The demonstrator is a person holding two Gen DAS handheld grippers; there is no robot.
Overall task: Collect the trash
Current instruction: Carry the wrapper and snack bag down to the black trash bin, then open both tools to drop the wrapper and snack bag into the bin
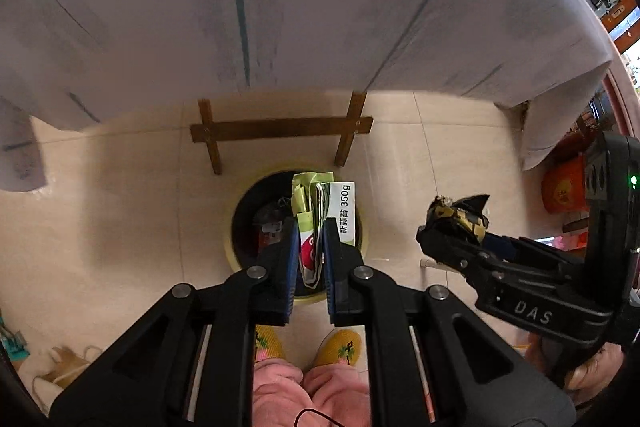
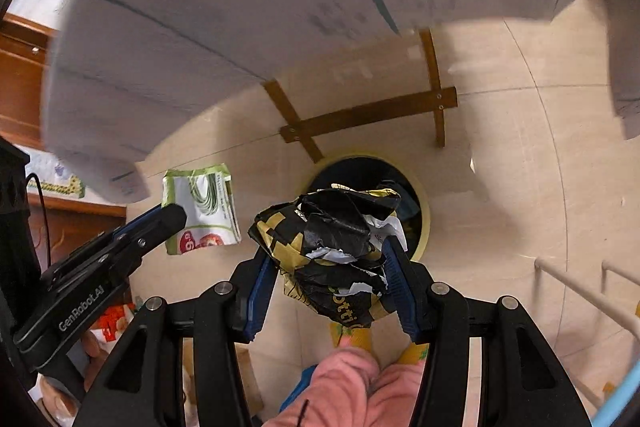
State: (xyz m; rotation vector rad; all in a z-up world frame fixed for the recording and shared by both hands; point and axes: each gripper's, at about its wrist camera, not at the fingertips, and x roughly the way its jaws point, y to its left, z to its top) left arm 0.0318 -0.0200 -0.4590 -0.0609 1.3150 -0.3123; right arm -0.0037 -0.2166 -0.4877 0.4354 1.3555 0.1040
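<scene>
A: So, what is your left gripper point(image 1: 311, 247) holding?

B: Its two blue pads point(image 1: 291, 259) are squeezed tight on a flat green and white plastic food wrapper point(image 1: 320, 223) with red fruit printed on it. The wrapper sticks up past the tips of your left fingers.

A: And where is the bin?

B: The round black bin with a pale yellow rim point(image 1: 240, 227) sits on the tile floor, right under the tips of your left tool. The wrapper hangs over its open mouth. There is already some trash down inside.

A: What about my right gripper point(image 2: 328, 267)?

B: Its pads are clamped on a crumpled black and gold foil bag point(image 2: 332, 239) with torn white bits. The ball of foil fills the gap between the fingers. It hangs just in front of the bin's mouth point(image 2: 424, 223), near your side of the rim.

A: What else is close?

B: Past the bin stand the brown wooden table legs point(image 1: 280, 129) with a cross bar. A white cloth point(image 1: 280, 7) hangs over them. Below your tools you can see pink trouser legs point(image 1: 308, 391) and yellow knitted slippers point(image 1: 340, 347).
</scene>
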